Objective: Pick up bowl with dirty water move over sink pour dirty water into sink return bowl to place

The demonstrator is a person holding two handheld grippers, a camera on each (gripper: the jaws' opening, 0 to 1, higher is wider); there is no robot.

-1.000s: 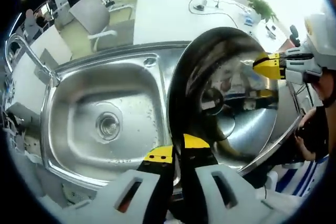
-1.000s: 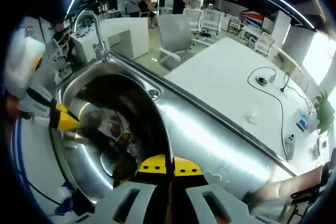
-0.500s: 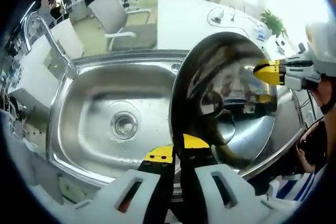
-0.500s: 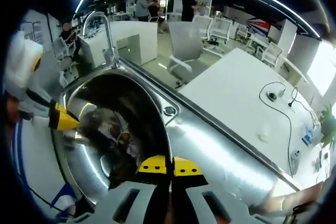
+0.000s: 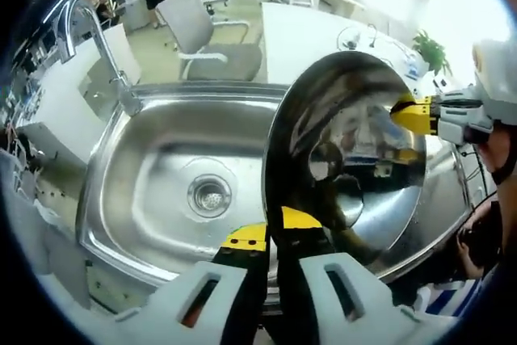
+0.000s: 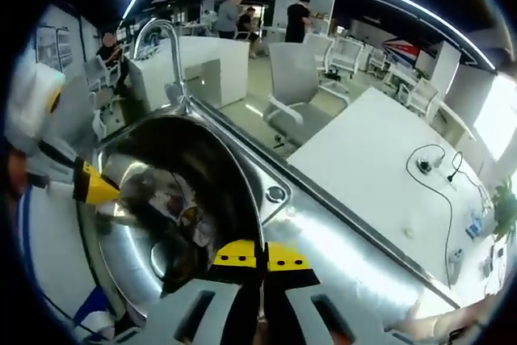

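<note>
bowl (image 5: 347,159) tilted, both grippers clamp rim | sink (image 5: 161,167) basin wet

Bowl (image 5: 347,159) contents: mirrored inside hides whether water lies in it.
Sink (image 5: 161,175) right wall: hidden behind the bowl in the left gripper view.
Sink (image 6: 279,199) basin: almost wholly covered by the bowl (image 6: 174,199) in the right gripper view.
Faucet (image 5: 93,38) base: blurred near the sink's far left corner.
Person's hand (image 5: 472,240): cut off at the edge.
Cabled items (image 6: 424,163) on white table (image 6: 363,151): too small to tell.
</note>
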